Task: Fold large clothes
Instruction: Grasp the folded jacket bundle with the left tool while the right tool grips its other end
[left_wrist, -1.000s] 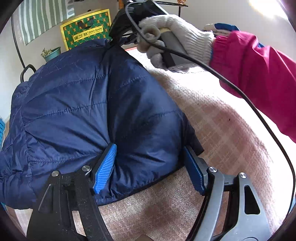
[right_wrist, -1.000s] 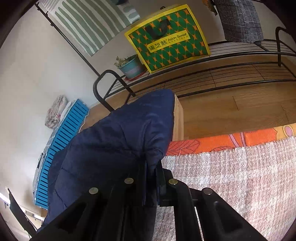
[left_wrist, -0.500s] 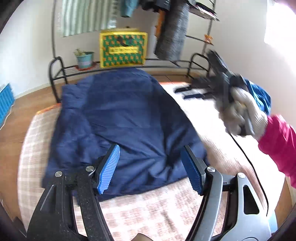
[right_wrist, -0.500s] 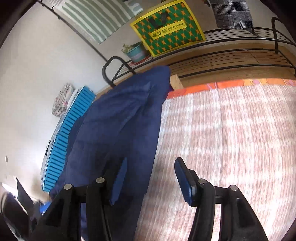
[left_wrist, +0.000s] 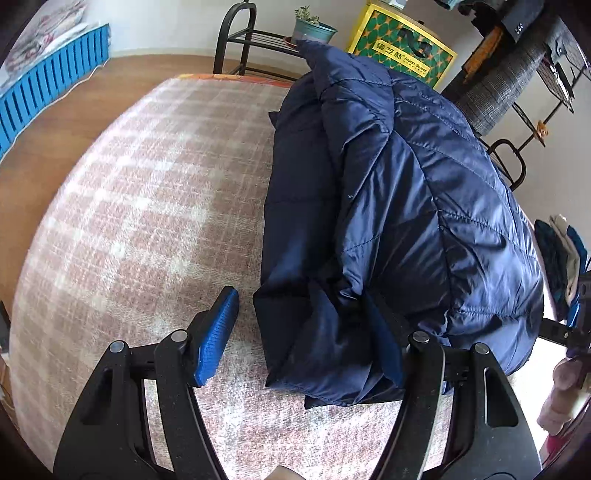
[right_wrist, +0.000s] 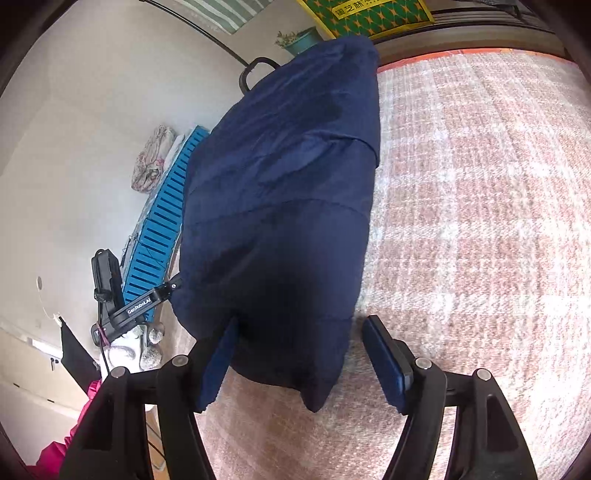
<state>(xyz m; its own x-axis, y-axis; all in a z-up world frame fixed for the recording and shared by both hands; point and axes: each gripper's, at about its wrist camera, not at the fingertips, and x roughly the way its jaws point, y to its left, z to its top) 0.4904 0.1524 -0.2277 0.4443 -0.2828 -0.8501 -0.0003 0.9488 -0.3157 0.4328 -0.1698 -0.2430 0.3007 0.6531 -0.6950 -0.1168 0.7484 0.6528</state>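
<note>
Since my left gripper (left_wrist: 306, 332) hangs wide, gripping nothing, the puffy navy jacket (left_wrist: 406, 206) bundled on the plaid blanket (left_wrist: 147, 192) may spring open; my right gripper (right_wrist: 299, 365), its jaws just opened around the hem, pads clear, could snag it if pulled back carelessly.

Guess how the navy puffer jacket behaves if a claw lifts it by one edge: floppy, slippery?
Probably floppy: the navy puffer jacket already lies in soft, slumped folds on the plaid blanket. Likely light for its bulk, given the puffy quilting. The shiny shell looks slick, so a shallow pinch may slip.
</note>
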